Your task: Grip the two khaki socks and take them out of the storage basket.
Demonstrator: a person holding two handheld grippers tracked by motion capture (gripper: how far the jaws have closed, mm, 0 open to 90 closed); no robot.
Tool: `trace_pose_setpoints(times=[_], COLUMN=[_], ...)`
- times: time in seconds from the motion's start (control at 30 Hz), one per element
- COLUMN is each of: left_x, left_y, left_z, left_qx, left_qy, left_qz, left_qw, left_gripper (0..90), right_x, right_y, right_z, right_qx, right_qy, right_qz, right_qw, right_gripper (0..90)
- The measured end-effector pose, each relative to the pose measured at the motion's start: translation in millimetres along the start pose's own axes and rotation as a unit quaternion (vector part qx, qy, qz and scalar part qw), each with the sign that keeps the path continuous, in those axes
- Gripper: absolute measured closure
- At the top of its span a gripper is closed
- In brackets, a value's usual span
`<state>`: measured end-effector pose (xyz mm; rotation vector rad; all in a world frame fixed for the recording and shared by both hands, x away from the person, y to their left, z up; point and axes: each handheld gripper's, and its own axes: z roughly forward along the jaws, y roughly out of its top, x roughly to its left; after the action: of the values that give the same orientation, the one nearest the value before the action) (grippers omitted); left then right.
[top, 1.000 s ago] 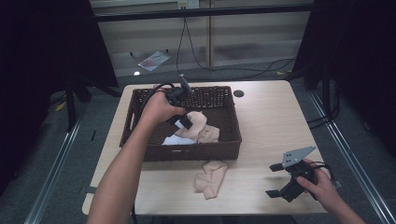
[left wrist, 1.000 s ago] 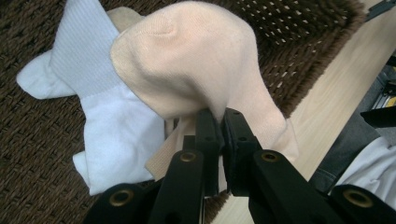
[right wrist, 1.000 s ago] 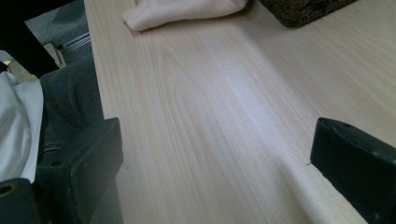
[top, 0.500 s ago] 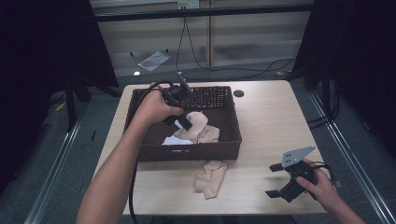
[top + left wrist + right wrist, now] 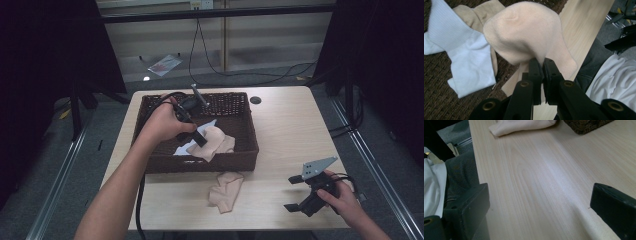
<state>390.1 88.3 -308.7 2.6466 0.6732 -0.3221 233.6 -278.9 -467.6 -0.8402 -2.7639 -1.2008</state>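
Observation:
My left gripper (image 5: pixel 200 141) hangs over the dark wicker basket (image 5: pixel 250 150), shut on a beige sock (image 5: pixel 216 142) that drapes from its jaws. In the left gripper view the two black jaws pinch the beige sock (image 5: pixel 524 40) near its hem, the gripper (image 5: pixel 542 65) lifted above the basket floor. A white sock (image 5: pixel 466 57) and another beige piece (image 5: pixel 477 15) lie in the basket below. A second beige sock (image 5: pixel 226 190) lies on the table in front of the basket. My right gripper (image 5: pixel 296 192) rests at the table's near right corner, jaws wide apart with nothing between them (image 5: pixel 540 202).
The light wooden table (image 5: pixel 285 130) has a round cable hole (image 5: pixel 256 100) behind the basket. A cable trails from the left gripper off the near edge. The beige sock's edge (image 5: pixel 521 126) and a basket corner (image 5: pixel 586 125) lie ahead of the right gripper.
The left gripper has risen a little and shifted with the beige sock, lifting it off the basket floor. The right hand has stayed where it was.

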Motion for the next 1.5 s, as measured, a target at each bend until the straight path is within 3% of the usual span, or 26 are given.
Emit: trace_pose_setpoints(times=[0.53, 1.07, 1.37, 1.5], left_x=[-25.0, -42.1, -47.3, -47.3], left_y=[-5.6, -8.0, -8.6, -10.5], left_z=[10.8, 30.4, 48.5, 51.8], left_qx=[0.0, 0.008, 0.012, -0.003], left_qy=[-0.012, -0.022, -0.039, -0.032], left_qz=[0.047, 0.071, 0.087, 0.084], left_qw=[0.9988, 0.9972, 0.9954, 0.9959], left_gripper=[85.7, 85.5, 84.7, 60.2], right_x=[0.4, 0.4, 0.3, 0.2], right_y=[0.1, 0.0, 0.0, -0.1], right_z=[-0.4, 1.1, 1.1, 0.9], right_qx=[-0.001, 0.002, 0.002, 0.002], right_qy=[0.0, 0.0, 0.001, 0.001], right_qz=[0.001, -0.001, -0.002, -0.003], right_qw=[1.0, 1.0, 1.0, 1.0], right_gripper=[2.5, 2.5, 2.5, 2.5])
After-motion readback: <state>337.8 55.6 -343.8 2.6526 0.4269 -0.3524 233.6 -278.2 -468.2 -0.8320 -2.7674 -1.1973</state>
